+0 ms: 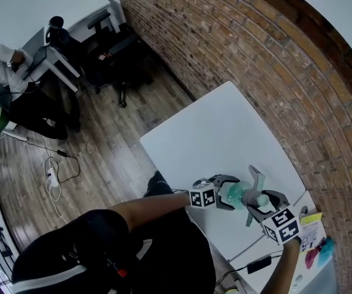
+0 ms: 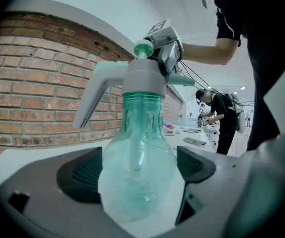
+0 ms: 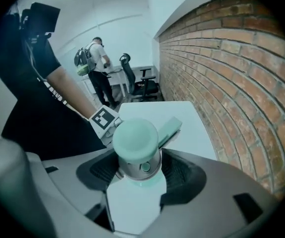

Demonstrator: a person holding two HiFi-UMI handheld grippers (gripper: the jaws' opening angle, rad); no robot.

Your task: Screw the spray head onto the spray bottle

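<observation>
A clear teal spray bottle [image 1: 234,195] is held above the white table [image 1: 224,133], lying roughly sideways in the head view. My left gripper [image 1: 227,196] is shut on the bottle's round body [image 2: 138,180], one pad on each side. The grey spray head [image 2: 141,79] with its long trigger and green knob sits on the bottle's neck. My right gripper [image 1: 259,203] is shut on that spray head [image 3: 138,162]; its pale green knob [image 3: 135,137] faces the camera of the right gripper view. In the left gripper view the right gripper [image 2: 165,44] shows behind the head.
A brick wall [image 1: 255,54] runs along the table's far side. Small items lie at the table's right end: a yellow note [image 1: 312,218], pink and teal bits [image 1: 319,253], a black device with a cable [image 1: 259,264]. Office chairs [image 1: 111,48] and a seated person [image 1: 4,66] are at the far left.
</observation>
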